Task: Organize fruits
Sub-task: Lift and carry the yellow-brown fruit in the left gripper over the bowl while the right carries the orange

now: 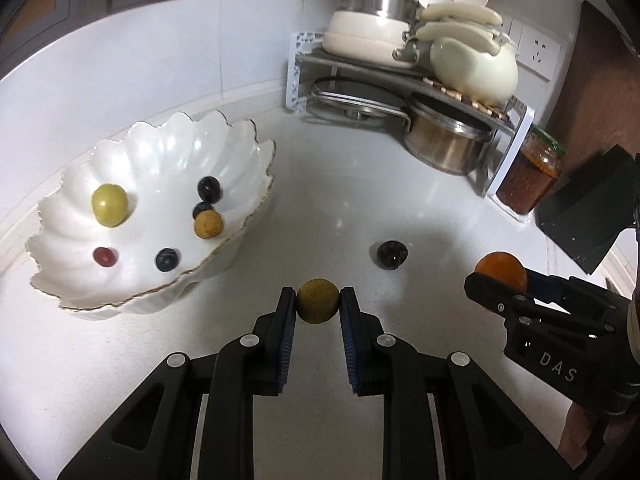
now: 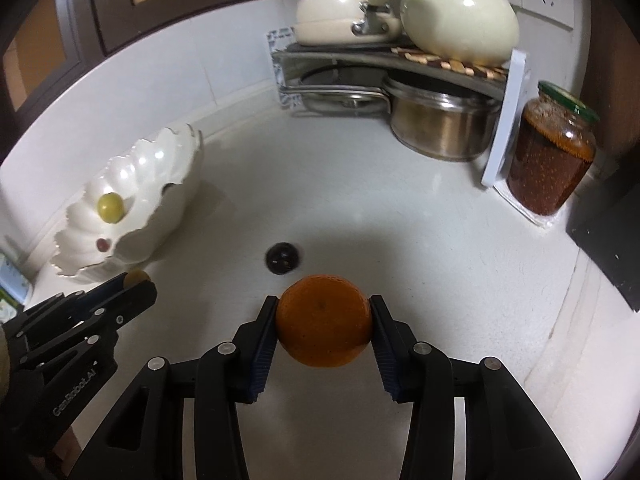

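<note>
Clamped between the pads of the left hand-held gripper point(image 1: 318, 306) is a small round tan-yellow fruit point(image 1: 318, 301), held just off the near rim of the white scalloped ceramic bowl point(image 1: 80, 184). The right hand-held gripper point(image 2: 324, 322) is closed on a round orange citrus fruit point(image 2: 324, 320), well to the right of the bowl. One dark round plum-like fruit point(image 1: 391, 255) remains loose on the white surface point(image 1: 340, 184), between the bowl and the right hand-held gripper. Inside the bowl lie a yellow-green fruit point(image 1: 109, 205), a red one, a tan one and three dark ones.

Risks, as judged:
- Both held fruits are smooth spheres; a slack grip may let either roll free.
- Releasing over the bowl's low, flared rim may send the fruit back out.
- The two tools may collide when approaching the bowl together.
</note>
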`<state>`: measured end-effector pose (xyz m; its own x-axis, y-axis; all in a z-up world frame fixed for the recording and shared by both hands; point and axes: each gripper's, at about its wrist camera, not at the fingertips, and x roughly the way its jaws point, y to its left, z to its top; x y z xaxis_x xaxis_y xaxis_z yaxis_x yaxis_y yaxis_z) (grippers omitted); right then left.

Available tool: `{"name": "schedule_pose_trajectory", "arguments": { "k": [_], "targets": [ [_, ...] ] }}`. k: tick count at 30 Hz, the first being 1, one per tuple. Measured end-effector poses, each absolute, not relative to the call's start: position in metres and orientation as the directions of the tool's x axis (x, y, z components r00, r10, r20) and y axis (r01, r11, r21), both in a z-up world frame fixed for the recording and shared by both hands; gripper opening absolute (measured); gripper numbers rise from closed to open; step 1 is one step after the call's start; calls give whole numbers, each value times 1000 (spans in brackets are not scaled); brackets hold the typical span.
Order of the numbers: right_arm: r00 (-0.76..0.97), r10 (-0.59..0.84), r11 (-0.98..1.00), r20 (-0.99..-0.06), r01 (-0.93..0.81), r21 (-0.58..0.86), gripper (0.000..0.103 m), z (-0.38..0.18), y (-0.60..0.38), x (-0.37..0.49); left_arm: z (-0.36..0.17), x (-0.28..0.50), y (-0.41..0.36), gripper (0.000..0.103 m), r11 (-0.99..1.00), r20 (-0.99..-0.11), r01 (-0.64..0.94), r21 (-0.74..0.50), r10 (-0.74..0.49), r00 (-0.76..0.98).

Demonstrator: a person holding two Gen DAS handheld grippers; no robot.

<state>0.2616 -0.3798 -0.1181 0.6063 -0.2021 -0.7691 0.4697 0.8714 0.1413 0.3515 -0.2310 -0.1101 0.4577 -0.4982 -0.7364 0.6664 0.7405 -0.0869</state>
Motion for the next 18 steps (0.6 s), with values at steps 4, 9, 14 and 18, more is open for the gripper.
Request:
{"name": "schedule_pose_trajectory", "arguments": {
  "k": [4, 9, 14, 18],
  "targets": [
    [627, -198, 881, -754, 450, 143, 45, -107, -371, 260, -100, 348, -221, 23, 747, -720, 658, -90, -505, 475],
    [654, -197, 893, -730, 427, 141, 45, -92, -360, 258, -86, 343, -209, 23, 758, -697, 647, -89, -511, 503],
    [681, -194, 905, -706, 402, 139, 45, -78, -350, 253, -72, 339, -197, 23, 766, -672, 637, -85, -516, 531],
    [703, -189, 914, -686, 381, 138, 45, -67, -341, 252, -61, 336, -186, 23, 776, -650, 626, -79, -516, 558]
  ]
}}
